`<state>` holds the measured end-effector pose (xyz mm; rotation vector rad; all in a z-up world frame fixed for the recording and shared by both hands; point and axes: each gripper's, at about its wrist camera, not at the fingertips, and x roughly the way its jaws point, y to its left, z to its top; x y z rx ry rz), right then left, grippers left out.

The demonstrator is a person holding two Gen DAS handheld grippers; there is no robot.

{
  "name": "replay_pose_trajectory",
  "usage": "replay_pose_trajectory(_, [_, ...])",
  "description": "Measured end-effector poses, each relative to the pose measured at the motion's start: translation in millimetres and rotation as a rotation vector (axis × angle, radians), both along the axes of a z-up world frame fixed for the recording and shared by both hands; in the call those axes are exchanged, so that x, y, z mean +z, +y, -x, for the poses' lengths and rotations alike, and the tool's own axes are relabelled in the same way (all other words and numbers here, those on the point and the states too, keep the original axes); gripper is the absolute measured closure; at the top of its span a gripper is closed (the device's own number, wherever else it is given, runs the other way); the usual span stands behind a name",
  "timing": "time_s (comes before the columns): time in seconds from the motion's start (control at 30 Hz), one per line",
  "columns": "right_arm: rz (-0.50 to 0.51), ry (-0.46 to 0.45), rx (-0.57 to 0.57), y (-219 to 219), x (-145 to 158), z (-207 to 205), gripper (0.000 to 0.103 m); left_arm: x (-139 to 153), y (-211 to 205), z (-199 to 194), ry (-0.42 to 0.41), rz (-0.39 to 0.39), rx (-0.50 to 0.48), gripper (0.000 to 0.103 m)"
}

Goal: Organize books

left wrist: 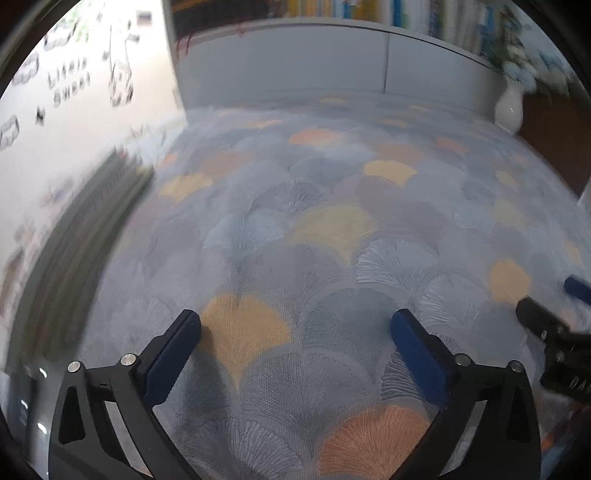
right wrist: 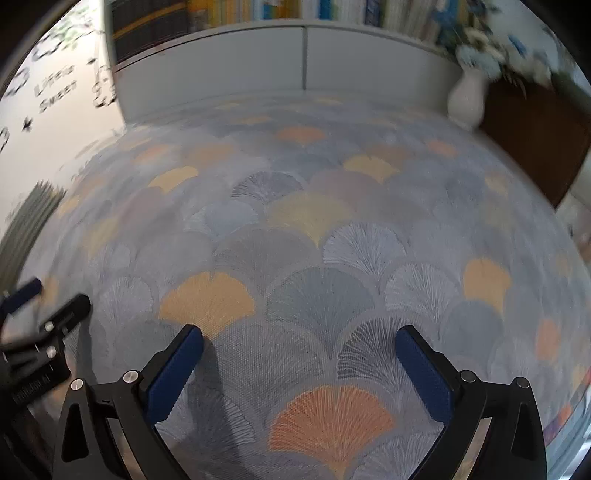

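Observation:
A row of upright books [left wrist: 369,9] [right wrist: 332,9] stands blurred along the top of a white shelf unit [left wrist: 295,62] [right wrist: 258,62] behind the table. My left gripper [left wrist: 295,321] is open over the leaf-patterned tablecloth [left wrist: 314,221], with nothing between its blue pads. My right gripper [right wrist: 300,334] is open over the same cloth [right wrist: 314,229] and is empty too. Each gripper shows at the other view's edge: the right gripper [left wrist: 554,301] at the right, the left gripper [right wrist: 51,297] at the left. They hang side by side, close to the cloth.
A white vase [left wrist: 511,107] [right wrist: 467,98] with pale flowers stands at the back right of the table. A blurred dark green object [left wrist: 85,229] [right wrist: 29,221] lies along the table's left edge by a wall with decals. Brown wooden furniture [right wrist: 535,140] stands at the right.

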<state>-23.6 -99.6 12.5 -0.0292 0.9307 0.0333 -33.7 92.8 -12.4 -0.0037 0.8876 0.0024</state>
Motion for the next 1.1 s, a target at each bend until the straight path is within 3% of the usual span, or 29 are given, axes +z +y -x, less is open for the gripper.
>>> replay_pose_trajectory(1.1, [-0.024,-0.009,-0.004,-2.0,-0.6,2.1,0.0,0.1,5.4,-2.1,0.006,0.028,-0.038,0.0])
